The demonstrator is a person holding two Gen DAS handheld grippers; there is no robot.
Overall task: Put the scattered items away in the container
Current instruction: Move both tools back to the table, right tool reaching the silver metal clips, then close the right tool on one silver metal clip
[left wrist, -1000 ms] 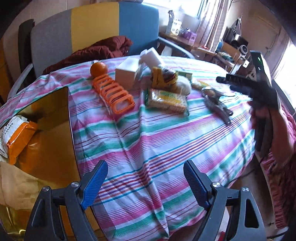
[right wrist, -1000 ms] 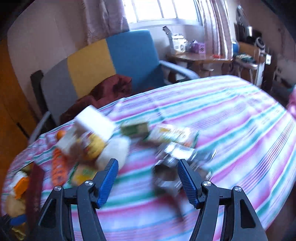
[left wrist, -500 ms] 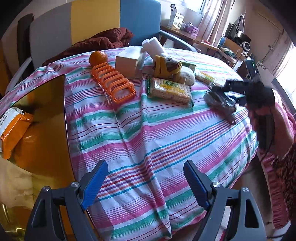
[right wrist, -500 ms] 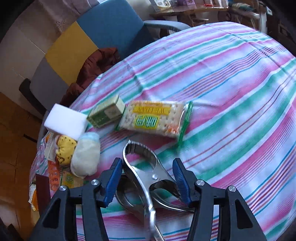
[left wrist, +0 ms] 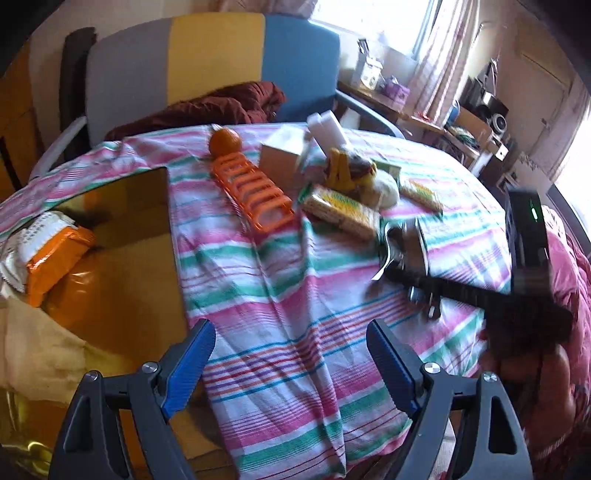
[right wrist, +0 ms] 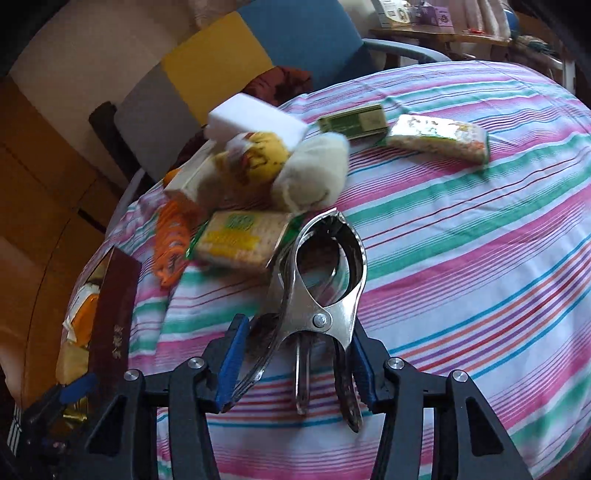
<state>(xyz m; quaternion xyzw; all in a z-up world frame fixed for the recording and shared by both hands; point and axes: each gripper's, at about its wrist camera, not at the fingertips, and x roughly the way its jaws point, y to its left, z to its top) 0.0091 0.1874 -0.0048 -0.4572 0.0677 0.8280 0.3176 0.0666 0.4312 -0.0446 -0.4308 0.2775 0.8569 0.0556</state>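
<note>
A round tabletop (left wrist: 295,314) under a cloth striped in pink, green and white fills the room's middle. Behind it stands a chair (left wrist: 207,55) with grey, yellow and blue panels and a dark red garment (left wrist: 221,107) heaped on the seat. Beyond the chair, bright light comes through a curtained window (left wrist: 369,18) onto a cluttered side desk (left wrist: 388,99).

An orange rack (left wrist: 255,192) lies on the cloth. An orange (left wrist: 225,140) sits at its far end. Left of the rack, at the tabletop's edge, is an open cardboard box (left wrist: 147,206) with an orange packet (left wrist: 55,254) inside. Right of the rack lies a cracker packet (left wrist: 340,210), and beyond that a loose pile of a white block, a pale carton and soft yellow and cream things.

Further right of the rack, past the cracker packet, a metal clamp (right wrist: 325,273) lies on the stripes. The right tongs (right wrist: 297,343) have just been closing, and their blue pads now sit against the clamp's two handles, gripping them. Whether the clamp has left the cloth I cannot tell.

The left tongs (left wrist: 291,347) hang wide apart and empty over the near edge of the cloth, in front of the rack, beside the box.
</note>
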